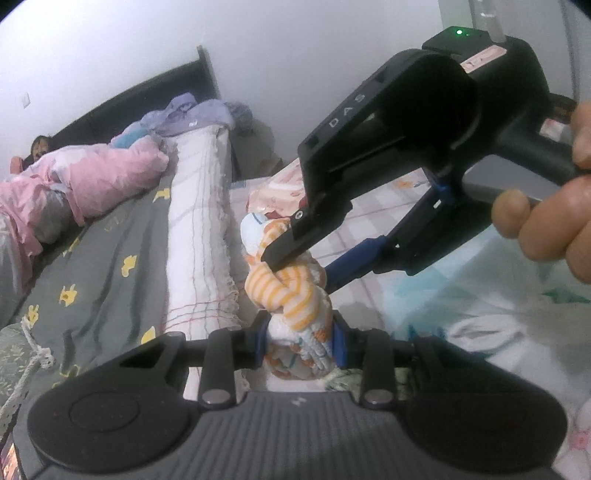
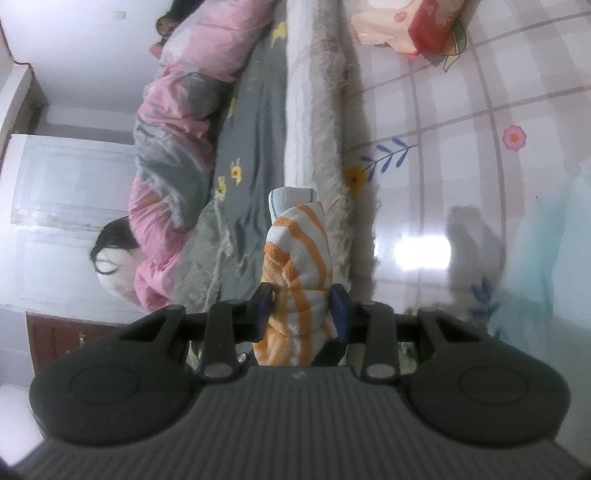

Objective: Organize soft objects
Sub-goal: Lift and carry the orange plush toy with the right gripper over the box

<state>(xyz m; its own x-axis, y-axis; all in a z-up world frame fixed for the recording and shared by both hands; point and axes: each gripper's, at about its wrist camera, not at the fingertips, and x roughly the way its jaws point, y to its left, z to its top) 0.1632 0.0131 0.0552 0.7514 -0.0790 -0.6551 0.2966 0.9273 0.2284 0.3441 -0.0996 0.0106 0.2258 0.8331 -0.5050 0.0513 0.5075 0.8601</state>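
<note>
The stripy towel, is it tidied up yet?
Not yet. The orange striped towel already looks twisted into a knot. Both the left gripper and right gripper are clamped on it, above the checked cover. Setting it down remains.

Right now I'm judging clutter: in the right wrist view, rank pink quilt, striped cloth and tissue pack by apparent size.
1. pink quilt
2. striped cloth, though it sits nearest the camera, so it looks enlarged
3. tissue pack, partly cut off

Soft ribbed striped cloth (image 2: 295, 258) in matt black plastic tool (image 2: 301, 310); glossy checked table cover (image 2: 461, 110).
</note>
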